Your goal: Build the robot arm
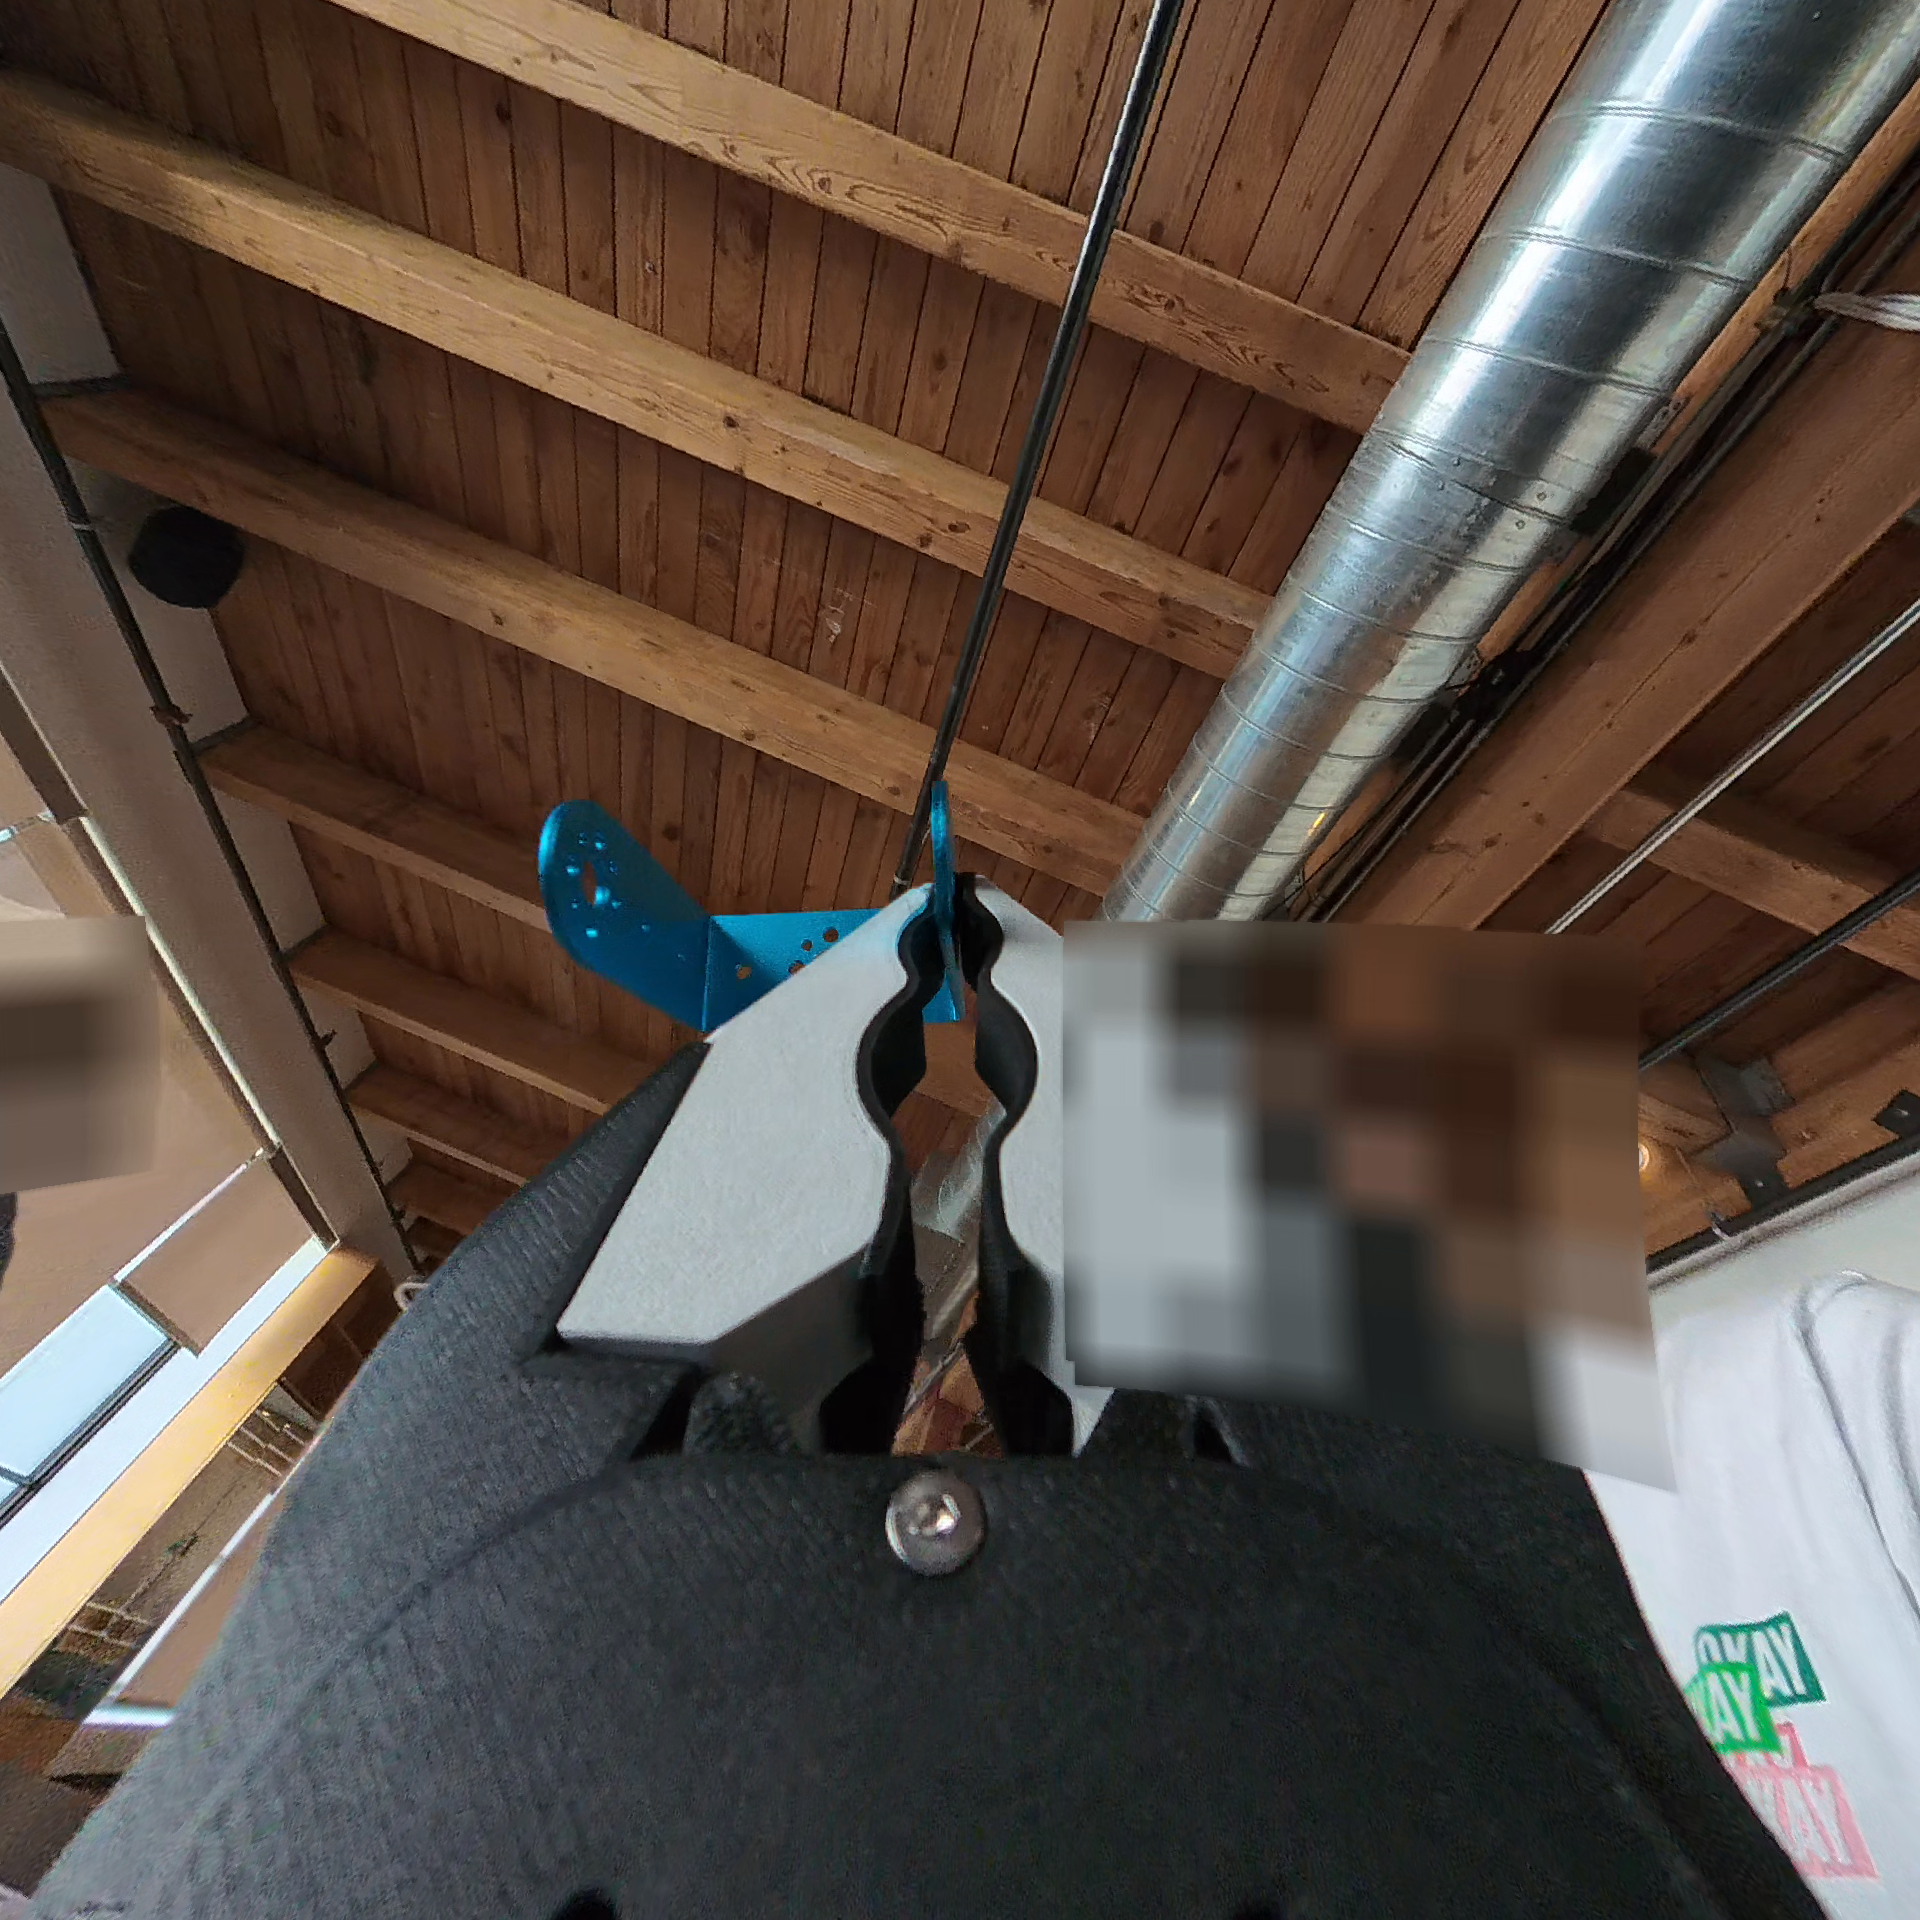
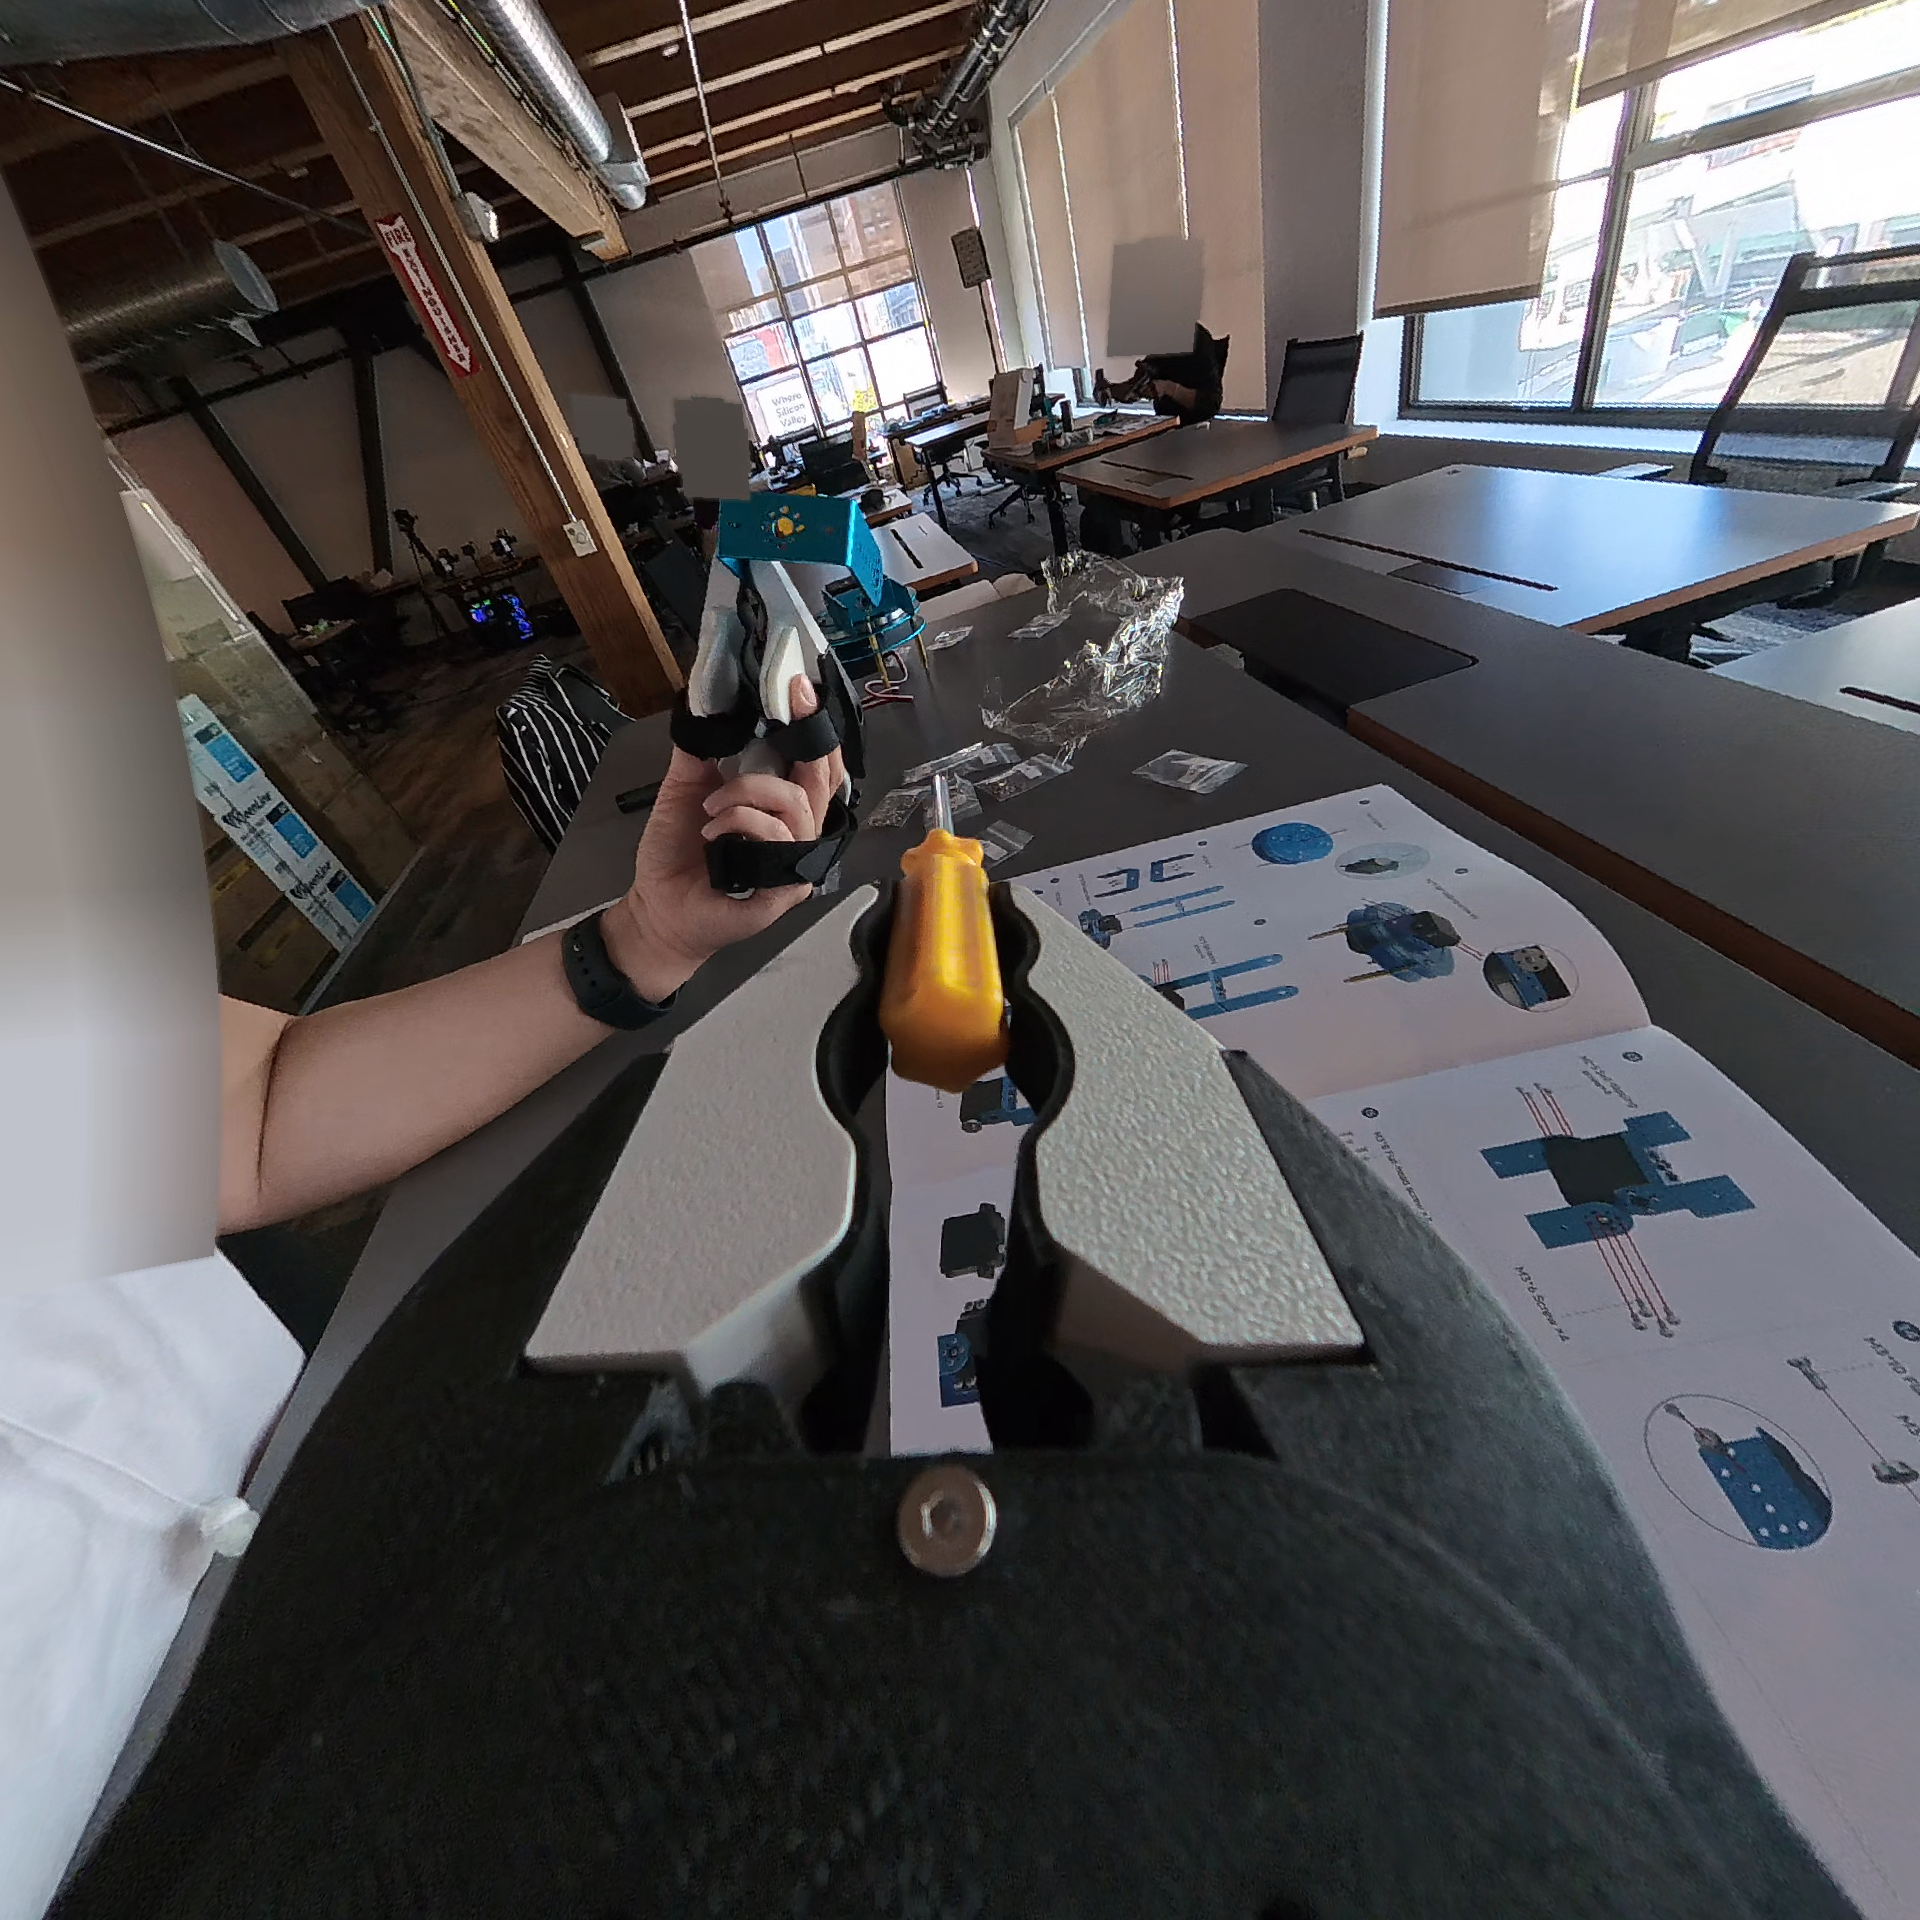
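My left gripper [image 1: 951, 914] points up at the wooden ceiling and is shut on one flange of a blue metal bracket [image 1: 634, 914] with small holes; the bracket sticks out to the left of the fingertips. The same gripper [image 2: 764, 582] shows in the right wrist view, held up by a hand, with the blue bracket [image 2: 800, 535] at its tip. My right gripper [image 2: 940, 914] is shut on the yellow handle of a screwdriver [image 2: 945, 977]; its metal shaft points forward over the dark table [image 2: 1455, 769], toward the left gripper.
An open instruction booklet [image 2: 1455, 1143] lies on the table under my right gripper. Small plastic bags of parts [image 2: 977, 779], a crumpled clear wrapper [image 2: 1101, 644] and a blue assembly [image 2: 868, 618] lie farther back. A silver duct [image 1: 1507, 468] runs along the ceiling.
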Demonstrator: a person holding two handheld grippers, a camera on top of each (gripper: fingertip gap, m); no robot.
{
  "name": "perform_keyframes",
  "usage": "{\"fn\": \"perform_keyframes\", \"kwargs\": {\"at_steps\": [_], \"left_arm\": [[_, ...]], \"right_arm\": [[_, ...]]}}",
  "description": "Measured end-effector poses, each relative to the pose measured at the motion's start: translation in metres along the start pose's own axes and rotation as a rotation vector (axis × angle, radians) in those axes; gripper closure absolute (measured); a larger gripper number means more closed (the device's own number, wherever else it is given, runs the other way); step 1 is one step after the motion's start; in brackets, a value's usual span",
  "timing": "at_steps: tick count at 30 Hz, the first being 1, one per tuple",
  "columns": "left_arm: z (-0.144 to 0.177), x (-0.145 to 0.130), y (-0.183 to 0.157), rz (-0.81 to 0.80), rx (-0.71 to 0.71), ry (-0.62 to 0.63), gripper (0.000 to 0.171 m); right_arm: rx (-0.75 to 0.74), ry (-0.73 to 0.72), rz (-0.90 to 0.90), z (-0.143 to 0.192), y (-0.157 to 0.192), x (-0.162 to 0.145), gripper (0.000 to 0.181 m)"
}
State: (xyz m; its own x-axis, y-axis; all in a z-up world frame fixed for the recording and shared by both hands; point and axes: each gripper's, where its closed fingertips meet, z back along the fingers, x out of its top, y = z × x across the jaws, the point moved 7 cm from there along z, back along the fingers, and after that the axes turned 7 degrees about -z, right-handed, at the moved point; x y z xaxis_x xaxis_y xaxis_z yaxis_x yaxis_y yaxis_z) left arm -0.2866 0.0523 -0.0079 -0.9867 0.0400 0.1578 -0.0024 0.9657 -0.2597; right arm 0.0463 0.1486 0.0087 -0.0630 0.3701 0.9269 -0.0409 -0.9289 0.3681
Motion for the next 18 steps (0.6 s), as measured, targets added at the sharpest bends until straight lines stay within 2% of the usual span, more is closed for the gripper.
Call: {"fn": "perform_keyframes", "kwargs": {"at_steps": [7,14,18], "left_arm": [[-0.001,-0.004,0.003,0.004,0.047,0.02,0.171],[-0.01,-0.012,-0.007,0.071,-0.087,0.062,0.171],[-0.014,-0.02,-0.008,0.062,-0.09,0.111,0.171]], "right_arm": [[-0.001,0.008,-0.018,-0.003,0.0,-0.002,0.165],[0.002,-0.007,-0.037,-0.001,0.001,0.002,0.165],[0.008,-0.007,-0.042,-0.002,0.0,0.002,0.165]]}}
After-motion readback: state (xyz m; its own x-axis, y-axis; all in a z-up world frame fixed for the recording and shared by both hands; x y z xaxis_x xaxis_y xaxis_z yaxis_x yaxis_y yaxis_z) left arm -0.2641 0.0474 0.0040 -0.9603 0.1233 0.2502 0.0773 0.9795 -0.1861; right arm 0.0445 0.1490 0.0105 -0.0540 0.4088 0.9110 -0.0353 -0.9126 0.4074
